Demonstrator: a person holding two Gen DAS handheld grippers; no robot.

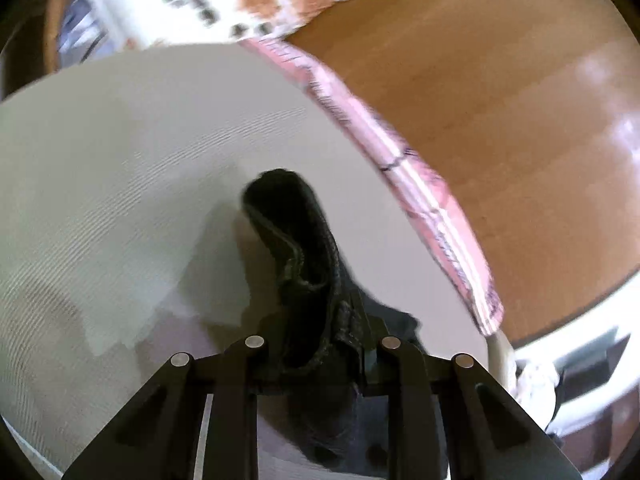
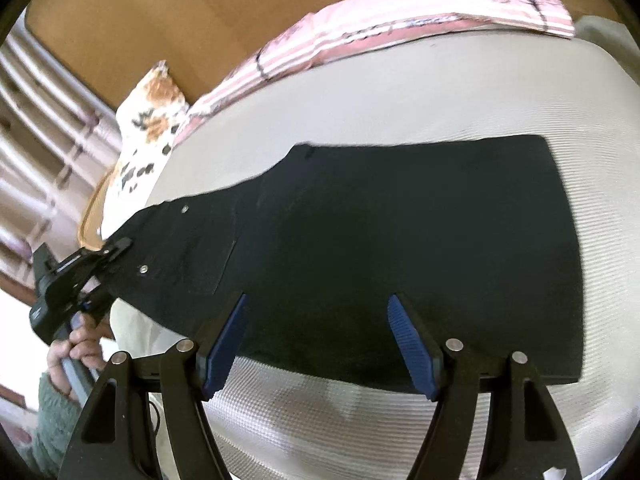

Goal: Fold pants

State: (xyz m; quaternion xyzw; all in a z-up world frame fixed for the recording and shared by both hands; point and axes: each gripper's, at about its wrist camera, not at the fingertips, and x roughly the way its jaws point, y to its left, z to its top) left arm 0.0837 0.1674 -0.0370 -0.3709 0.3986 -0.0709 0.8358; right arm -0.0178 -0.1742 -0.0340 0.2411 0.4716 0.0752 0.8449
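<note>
Leftward, left gripper tilted, clamping pants waistband

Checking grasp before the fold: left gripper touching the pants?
Touching. In the left wrist view the left gripper is shut on a bunched edge of the black pants; right wrist view agrees.

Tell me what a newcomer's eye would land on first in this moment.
The black pants spread flat across the white bed cover dominate the right wrist view. At their left end the left gripper clamps the waistband, seen close up as bunched dark cloth in the left wrist view. The right gripper hangs open over the near edge.
</note>
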